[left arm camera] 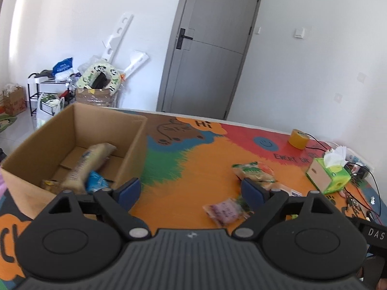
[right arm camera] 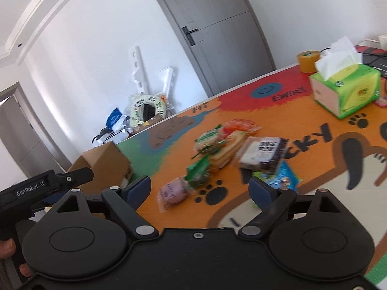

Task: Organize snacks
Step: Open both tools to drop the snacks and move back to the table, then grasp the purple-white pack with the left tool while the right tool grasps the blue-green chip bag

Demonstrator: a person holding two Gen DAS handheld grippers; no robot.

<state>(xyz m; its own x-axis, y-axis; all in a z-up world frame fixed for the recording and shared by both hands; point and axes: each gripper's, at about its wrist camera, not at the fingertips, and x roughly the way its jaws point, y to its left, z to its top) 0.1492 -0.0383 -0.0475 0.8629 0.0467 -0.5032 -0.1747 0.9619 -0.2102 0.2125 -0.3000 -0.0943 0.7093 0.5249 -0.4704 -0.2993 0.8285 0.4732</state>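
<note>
An open cardboard box [left arm camera: 130,142] stands on the left of the colourful table mat [left arm camera: 193,169]; it holds a long beige snack pack [left arm camera: 89,162] and a blue packet [left arm camera: 96,181]. My left gripper [left arm camera: 191,191] is open and empty, just right of the box. Loose snacks lie on the mat: a pink packet [left arm camera: 225,211], a green-and-orange bag [left arm camera: 256,171]. In the right wrist view my right gripper [right arm camera: 200,191] is open and empty above the pink packet [right arm camera: 173,192], green packets [right arm camera: 199,171], a dark packet [right arm camera: 263,153] and a blue packet [right arm camera: 283,176]. The box [right arm camera: 106,162] sits far left.
A green tissue box [left arm camera: 329,174] and a roll of yellow tape [left arm camera: 298,139] stand at the table's far right, with cables [left arm camera: 362,193] beside them. A grey door [left arm camera: 212,48] and floor clutter [left arm camera: 96,84] lie beyond the table. The left gripper's body [right arm camera: 46,186] shows at the left in the right wrist view.
</note>
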